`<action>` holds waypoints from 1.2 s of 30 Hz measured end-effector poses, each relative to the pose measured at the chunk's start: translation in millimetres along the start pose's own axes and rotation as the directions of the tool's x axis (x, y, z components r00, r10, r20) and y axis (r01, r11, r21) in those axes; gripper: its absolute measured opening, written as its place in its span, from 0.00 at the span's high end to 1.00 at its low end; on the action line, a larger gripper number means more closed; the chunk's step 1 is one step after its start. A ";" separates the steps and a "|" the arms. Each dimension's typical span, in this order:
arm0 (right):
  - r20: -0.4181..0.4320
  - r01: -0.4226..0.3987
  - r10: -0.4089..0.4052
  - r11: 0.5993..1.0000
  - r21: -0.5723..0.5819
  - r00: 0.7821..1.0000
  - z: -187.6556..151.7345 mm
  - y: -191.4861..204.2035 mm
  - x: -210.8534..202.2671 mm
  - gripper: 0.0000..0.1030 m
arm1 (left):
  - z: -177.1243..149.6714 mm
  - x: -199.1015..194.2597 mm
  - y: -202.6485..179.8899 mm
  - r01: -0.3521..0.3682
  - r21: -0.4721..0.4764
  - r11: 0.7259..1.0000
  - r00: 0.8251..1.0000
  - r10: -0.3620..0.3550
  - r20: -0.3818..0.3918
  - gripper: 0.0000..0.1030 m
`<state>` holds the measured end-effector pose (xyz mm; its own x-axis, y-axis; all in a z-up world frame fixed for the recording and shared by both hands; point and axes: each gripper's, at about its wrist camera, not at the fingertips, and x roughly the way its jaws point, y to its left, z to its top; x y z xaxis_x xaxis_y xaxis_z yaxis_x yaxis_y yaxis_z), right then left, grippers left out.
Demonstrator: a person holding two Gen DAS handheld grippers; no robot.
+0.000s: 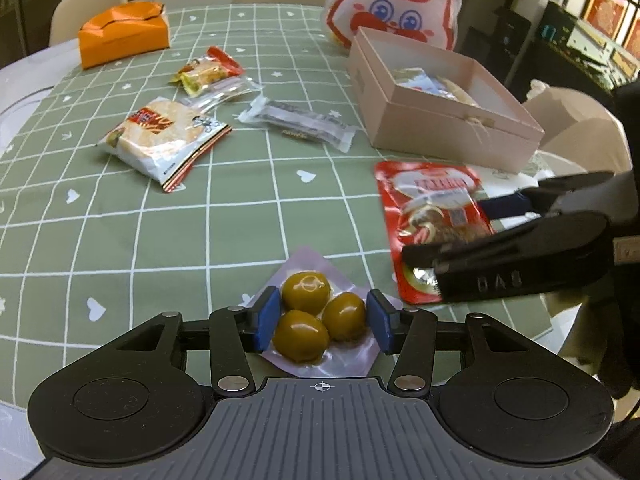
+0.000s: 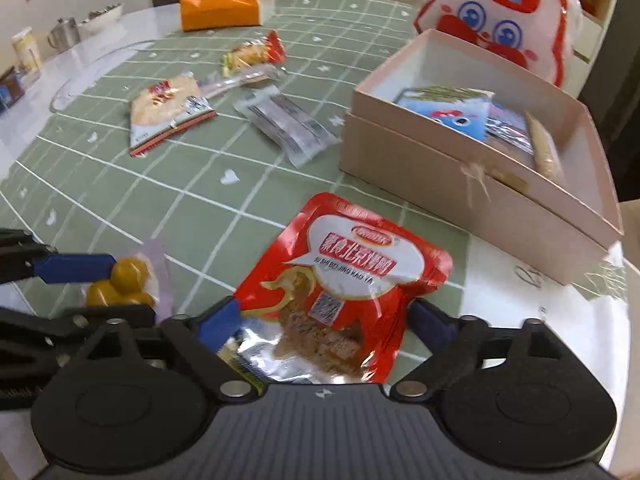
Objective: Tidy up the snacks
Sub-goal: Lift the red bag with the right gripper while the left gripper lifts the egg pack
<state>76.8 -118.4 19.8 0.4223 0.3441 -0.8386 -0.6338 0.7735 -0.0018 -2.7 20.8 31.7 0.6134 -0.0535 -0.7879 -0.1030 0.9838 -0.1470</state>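
step: dual pickup | left gripper (image 1: 322, 322) pads bracketing egg pack (image 1: 316, 316) on tablecloth, grip unconfirmed | right gripper (image 2: 326, 326) straddling red pouch (image 2: 344, 276), not visibly clamped | next: close, lift, drop into pink box (image 2: 472, 184)

Red pouch (image 2: 344, 288): its lower end disappears under the right gripper's body at the frame bottom in the right wrist view; print slightly blurred.
Egg packet (image 2: 120, 284): partly covered by a blue pad at lower left.
Box contents (image 1: 432, 82): mostly hidden behind the box wall, upper right.
Rabbit bag (image 2: 504, 12): cut off by the top edge.
Countertop items (image 2: 28, 50): too small to identify, upper left.
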 end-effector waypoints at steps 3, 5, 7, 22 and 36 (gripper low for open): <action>0.030 0.024 -0.025 0.999 0.031 0.999 -2.8 -2.7 -6.7 0.40 | -0.9 -0.6 3.2 0.014 -0.006 1.000 1.000 -0.014 -0.004 0.48; 0.023 0.025 -0.027 0.995 0.095 0.999 -9.3 -10.2 -12.2 0.42 | -1.2 -1.3 6.4 0.029 -0.016 0.999 1.000 -0.029 -0.006 0.48; -0.004 0.052 -0.052 0.984 0.170 0.999 -18.0 -17.4 -17.8 0.42 | -1.2 -1.8 7.6 0.038 -0.011 0.999 0.999 -0.038 -0.012 0.48; 0.016 0.101 -0.106 0.973 0.206 0.994 -58.3 -0.8 -26.2 0.03 | -3.6 -1.9 3.8 0.039 0.060 0.997 0.999 -0.039 -0.011 0.47; -0.035 0.072 -0.063 0.914 0.399 0.997 -49.1 -38.9 -43.8 0.12 | -16.3 -8.3 2.1 0.039 0.053 0.998 0.998 -0.042 0.054 0.49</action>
<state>51.1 -189.8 29.8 0.4385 0.2753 -0.8555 -0.2907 0.9442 0.1548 -20.7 20.6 28.2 0.6585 -0.0853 -0.7477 -0.0376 0.9886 -0.1460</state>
